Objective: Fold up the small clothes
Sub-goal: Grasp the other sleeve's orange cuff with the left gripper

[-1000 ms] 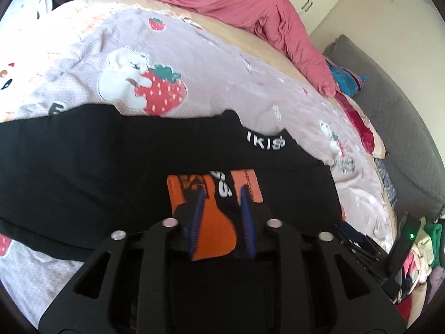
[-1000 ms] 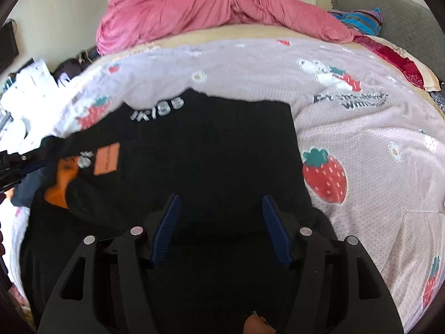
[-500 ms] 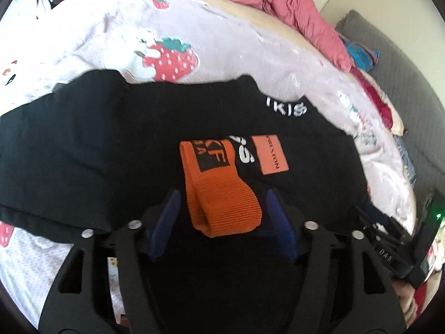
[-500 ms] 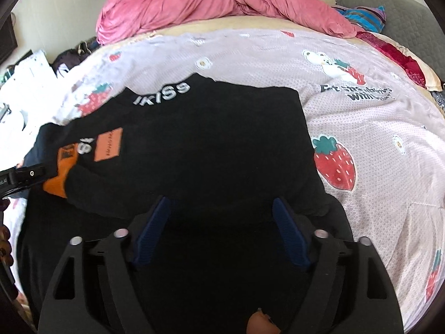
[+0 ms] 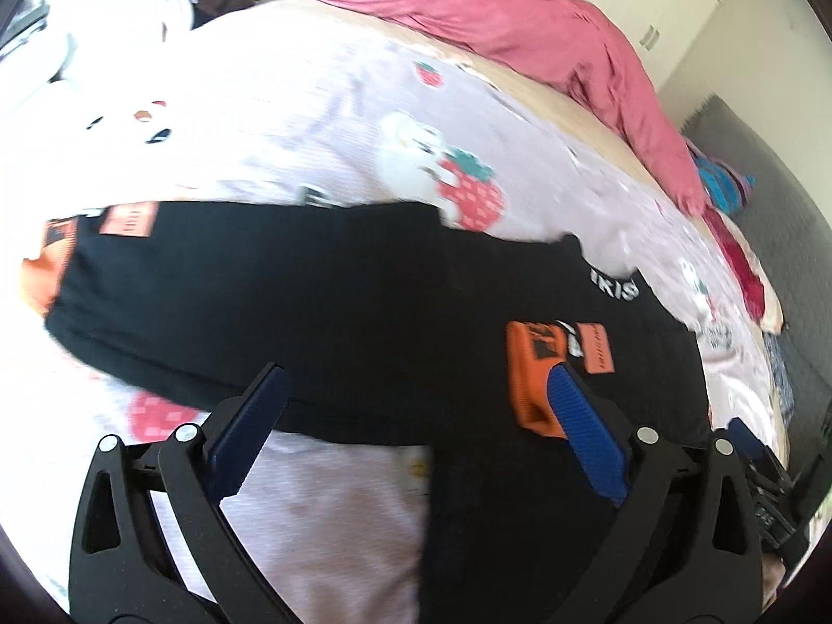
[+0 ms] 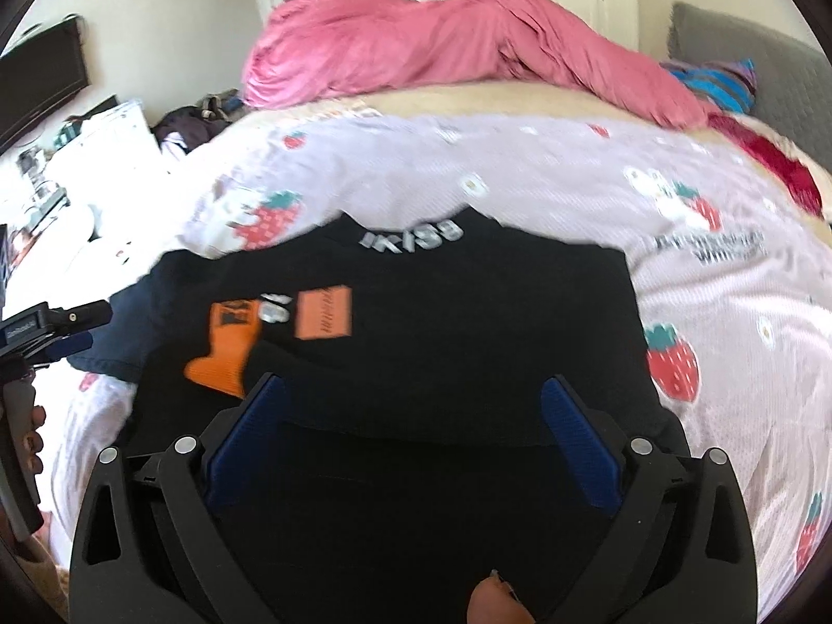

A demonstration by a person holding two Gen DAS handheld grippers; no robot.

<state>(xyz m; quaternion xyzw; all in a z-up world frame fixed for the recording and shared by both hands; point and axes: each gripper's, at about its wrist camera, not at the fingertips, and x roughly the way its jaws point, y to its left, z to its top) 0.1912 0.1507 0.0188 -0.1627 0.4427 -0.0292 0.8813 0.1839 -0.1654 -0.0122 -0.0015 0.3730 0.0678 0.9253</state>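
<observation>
The black sweatshirt (image 6: 442,333) lies flat on the strawberry bedspread (image 6: 728,312), one orange cuff (image 6: 229,348) folded across its chest. Both jaws are opening wide and empty: the left hand-held gripper (image 5: 416,431) above the hem, the right hand-held gripper (image 6: 411,437) above the body. Next, I'd pinch the outstretched sleeve (image 5: 156,281) at its cuff and fold it squarely across the chest.

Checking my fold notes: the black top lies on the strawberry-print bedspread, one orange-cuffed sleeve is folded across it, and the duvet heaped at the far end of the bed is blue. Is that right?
Not quite: the duvet heaped at the far end is pink, as the right wrist view shows. The black top does lie on the strawberry-print bedspread, one orange-cuffed sleeve folded across it.
</observation>
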